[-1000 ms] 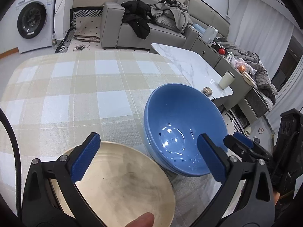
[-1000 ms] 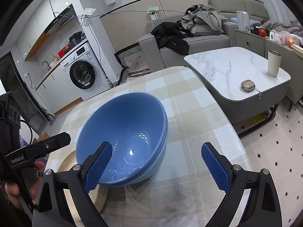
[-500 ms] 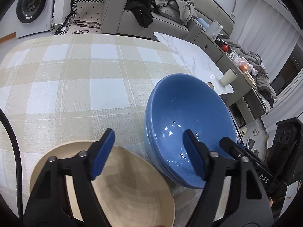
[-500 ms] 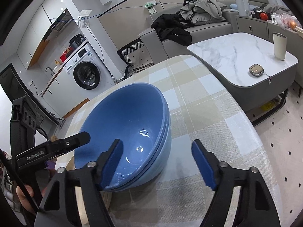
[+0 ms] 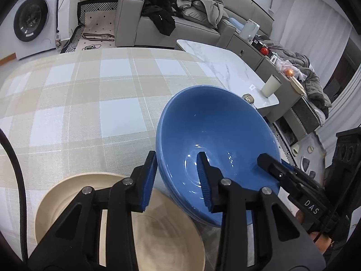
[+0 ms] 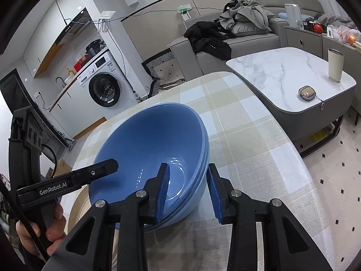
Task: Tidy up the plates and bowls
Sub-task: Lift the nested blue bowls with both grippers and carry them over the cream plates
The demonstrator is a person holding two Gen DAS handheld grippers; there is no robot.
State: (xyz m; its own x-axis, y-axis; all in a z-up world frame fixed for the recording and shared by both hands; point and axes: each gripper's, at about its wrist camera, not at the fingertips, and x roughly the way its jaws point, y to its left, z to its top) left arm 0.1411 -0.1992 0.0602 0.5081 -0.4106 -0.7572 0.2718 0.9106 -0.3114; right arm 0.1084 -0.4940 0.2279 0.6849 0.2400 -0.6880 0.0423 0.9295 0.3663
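A stack of blue bowls (image 5: 214, 124) (image 6: 146, 140) sits tilted on the checked tablecloth (image 5: 90, 101), its low edge resting on a beige plate (image 5: 74, 194) (image 6: 79, 205). My left gripper (image 5: 176, 164) straddles the stack's near-left rim, one pad outside and one inside, and its jaws are closing. My right gripper (image 6: 188, 176) straddles the opposite rim the same way, jaws also closing. The pads stand close to the bowl wall, and I see no firm press. Each view shows a finger of the other gripper over the rim.
The table's right edge runs close beside the bowls. Beyond it stands a marble coffee table (image 6: 282, 72) with a cup (image 6: 335, 65). A sofa with clothes (image 5: 180, 18) and a washing machine (image 6: 103, 90) are farther back. A hand (image 6: 52, 221) holds the left gripper.
Both pairs of jaws have narrowed from wide open to a small gap around the bowl rim. The left gripper has come forward and down from over the plate onto the rim.
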